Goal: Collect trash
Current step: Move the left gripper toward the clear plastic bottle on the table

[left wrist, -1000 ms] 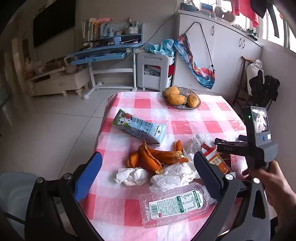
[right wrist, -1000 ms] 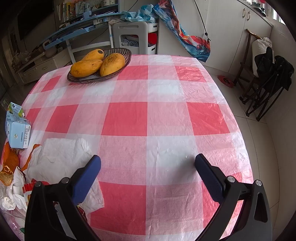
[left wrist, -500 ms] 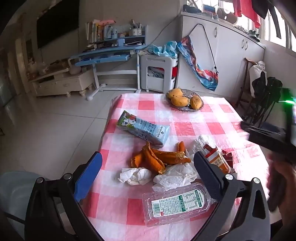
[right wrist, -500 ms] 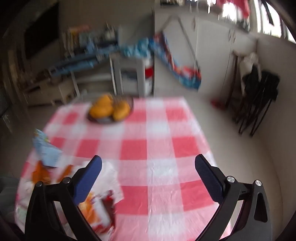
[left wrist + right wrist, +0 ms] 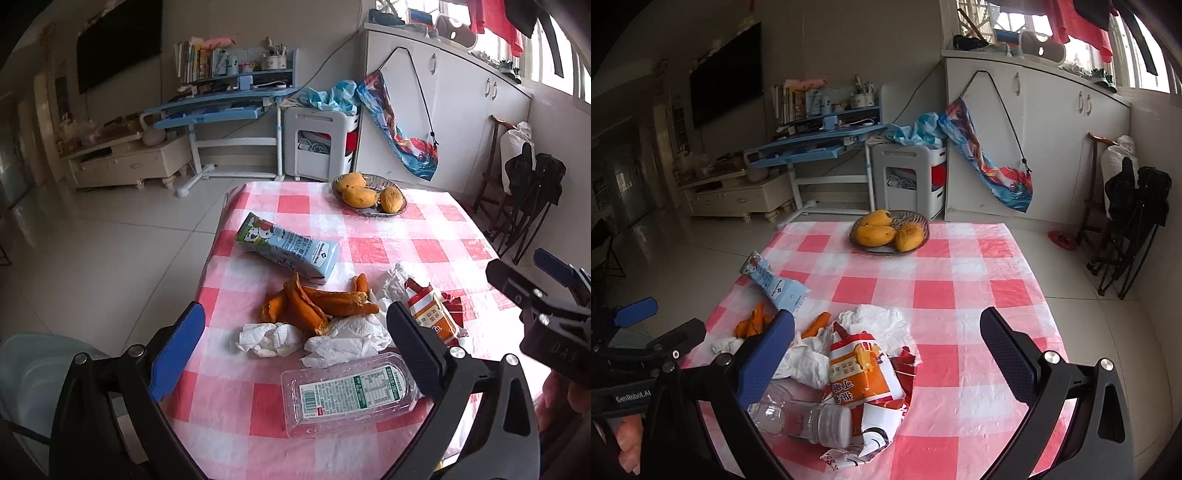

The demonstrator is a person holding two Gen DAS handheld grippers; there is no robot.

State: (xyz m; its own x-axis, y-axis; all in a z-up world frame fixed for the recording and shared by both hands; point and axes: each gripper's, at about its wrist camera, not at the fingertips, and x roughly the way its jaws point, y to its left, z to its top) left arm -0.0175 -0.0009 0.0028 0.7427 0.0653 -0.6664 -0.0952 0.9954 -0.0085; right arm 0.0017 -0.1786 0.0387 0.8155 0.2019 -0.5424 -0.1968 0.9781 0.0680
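Both grippers have pulled back from the table since a second ago, and the right one has swung round so its view now takes in the litter pile instead of bare cloth. The left gripper (image 5: pixel 295 347) hangs above the near edge of the pink-and-white checked tablecloth (image 5: pixel 369 247), its jaws spread wide and holding nothing. The right gripper (image 5: pixel 886 350) is likewise spread and empty.

The trash lies clustered on the near left part of the table: a flattened clear plastic bottle with a green-and-white label (image 5: pixel 347 391) nearest, crumpled white tissues (image 5: pixel 269 338) just beyond it, orange fruit peels (image 5: pixel 317 302) touching the tissues, and a torn red-and-orange snack wrapper (image 5: pixel 860 369) beside them. A light-blue milk carton (image 5: pixel 288 251) lies on its side behind the peels. At the far end, well apart, a dark woven dish of yellow mangoes (image 5: pixel 886 232) sits.
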